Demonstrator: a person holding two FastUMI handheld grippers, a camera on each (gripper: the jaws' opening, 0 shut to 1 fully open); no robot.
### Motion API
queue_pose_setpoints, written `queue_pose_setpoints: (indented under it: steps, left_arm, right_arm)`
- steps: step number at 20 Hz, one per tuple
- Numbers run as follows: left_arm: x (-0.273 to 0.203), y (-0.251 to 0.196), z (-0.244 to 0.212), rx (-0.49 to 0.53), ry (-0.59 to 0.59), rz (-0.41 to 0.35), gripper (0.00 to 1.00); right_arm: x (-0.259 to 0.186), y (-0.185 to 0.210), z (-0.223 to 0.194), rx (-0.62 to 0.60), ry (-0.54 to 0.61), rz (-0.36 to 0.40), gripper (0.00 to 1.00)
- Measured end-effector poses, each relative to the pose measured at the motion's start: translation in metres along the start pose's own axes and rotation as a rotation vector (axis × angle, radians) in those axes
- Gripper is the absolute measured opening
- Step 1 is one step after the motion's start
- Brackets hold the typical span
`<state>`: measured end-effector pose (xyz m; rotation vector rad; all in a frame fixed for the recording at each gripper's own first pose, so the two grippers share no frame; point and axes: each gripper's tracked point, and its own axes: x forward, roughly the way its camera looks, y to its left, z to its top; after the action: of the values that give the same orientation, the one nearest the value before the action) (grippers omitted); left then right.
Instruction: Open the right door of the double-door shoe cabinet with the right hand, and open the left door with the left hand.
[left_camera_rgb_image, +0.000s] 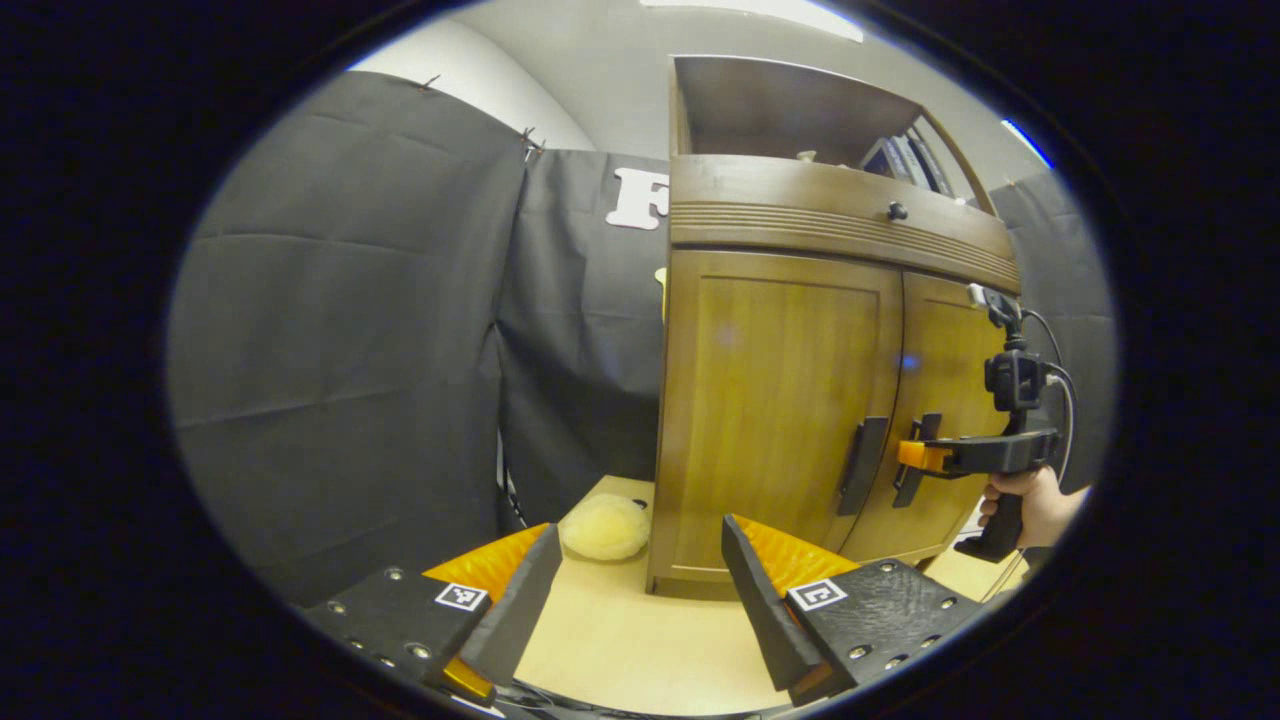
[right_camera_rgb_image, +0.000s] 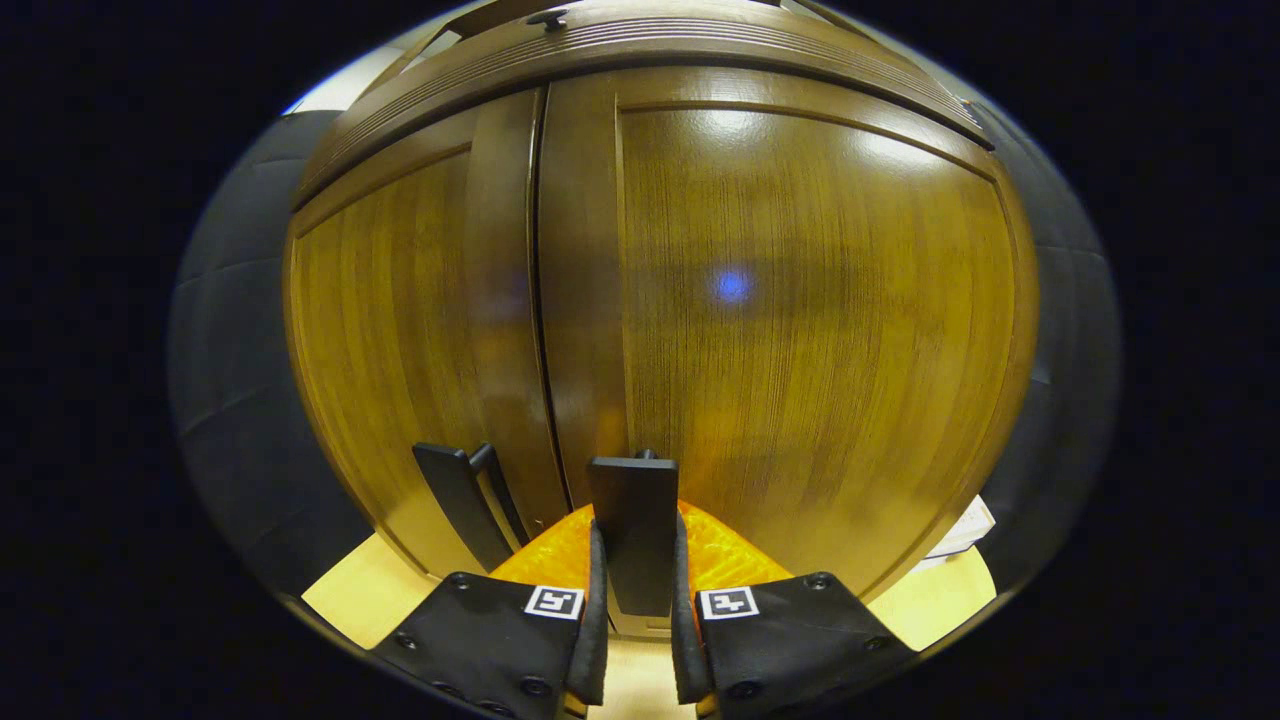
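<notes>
- A pale fluffy pad (left_camera_rgb_image: 604, 527) is lying on the surface (left_camera_rgb_image: 620, 640) just beside the shoe cabinet's (left_camera_rgb_image: 790, 400) left side; nothing is standing between the left gripper (left_camera_rgb_image: 640, 590) and the doors.
- The shoe cabinet is standing upright on the light wooden surface, with both doors sitting flush and shut. The left door (left_camera_rgb_image: 775, 410) and right door (right_camera_rgb_image: 800, 330) are meeting at a narrow centre seam, each carrying a dark vertical handle.
- The right gripper (right_camera_rgb_image: 636, 640) is pinching the right door handle (right_camera_rgb_image: 633, 530), both fingers pressing its sides; a hand (left_camera_rgb_image: 1035, 500) is holding it.
- The left gripper is hanging spread wide, well apart from the left door handle (left_camera_rgb_image: 860, 465).
- Black cloth is draping the booth behind; a drawer with a small knob (left_camera_rgb_image: 897, 211) is sitting above the doors.
</notes>
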<state>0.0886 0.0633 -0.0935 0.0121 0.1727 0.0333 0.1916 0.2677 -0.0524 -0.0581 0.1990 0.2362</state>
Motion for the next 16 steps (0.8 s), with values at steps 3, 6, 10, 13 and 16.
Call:
queue_pose_setpoints:
  steps: [3,6,10,13,16]
  left_arm:
    - [-0.001,-0.002,-0.003,0.008,0.005,-0.025,0.92]
    - [-0.004,-0.006,-0.005,0.004,0.014,-0.047,0.93]
    - [-0.007,-0.008,-0.004,0.005,0.015,-0.063,0.92]
    - [-0.007,-0.008,-0.003,0.017,0.012,-0.079,0.93]
    - [-0.013,-0.010,-0.006,0.017,0.018,-0.106,0.92]
  right_arm:
    - [0.000,-0.001,0.000,0.014,0.003,0.055,0.15]
    - [-0.005,0.001,-0.003,-0.003,0.017,0.058,0.07]
    - [-0.013,0.000,-0.003,0.006,0.017,0.032,0.10]
    - [-0.021,-0.003,-0.004,0.007,0.024,0.029,0.09]
    - [-0.031,-0.005,-0.008,0.011,0.019,0.013,0.09]
